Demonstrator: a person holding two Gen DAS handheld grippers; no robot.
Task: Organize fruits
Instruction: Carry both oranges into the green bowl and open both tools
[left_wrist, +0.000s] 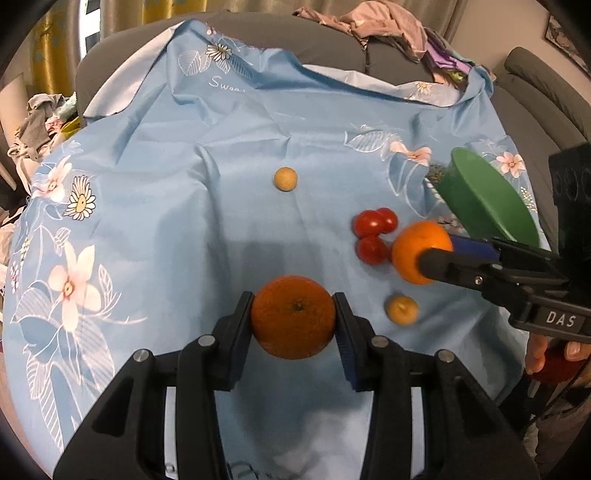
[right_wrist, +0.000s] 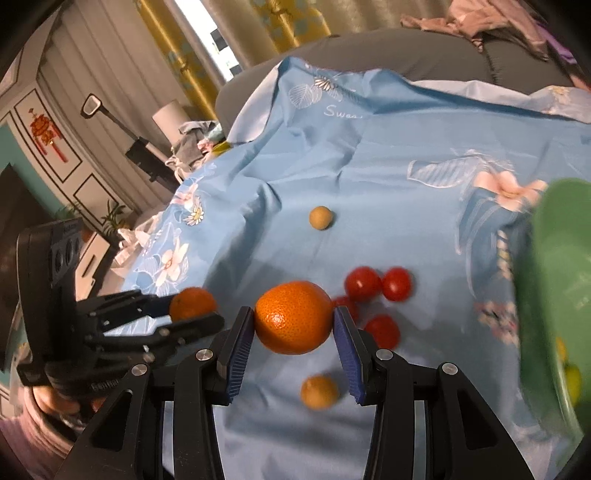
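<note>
My left gripper (left_wrist: 293, 317) is shut on a dark orange (left_wrist: 293, 316), held above the blue flowered cloth (left_wrist: 184, 206). My right gripper (right_wrist: 293, 321) is shut on a brighter orange (right_wrist: 293, 322); it shows in the left wrist view (left_wrist: 421, 251) too. Several red tomatoes (left_wrist: 373, 232) lie in a cluster beside the right orange. One small yellow fruit (left_wrist: 285, 179) lies farther back, another (left_wrist: 402, 309) lies near the front. A green bowl (left_wrist: 480, 195) stands tilted at the right; in the right wrist view (right_wrist: 550, 295) it holds something yellow.
The cloth covers a table in front of a grey sofa (left_wrist: 332, 44) with heaped clothes (left_wrist: 388, 26). More clothes (left_wrist: 40, 122) lie at the left. A person's hand (left_wrist: 543, 350) holds the right gripper.
</note>
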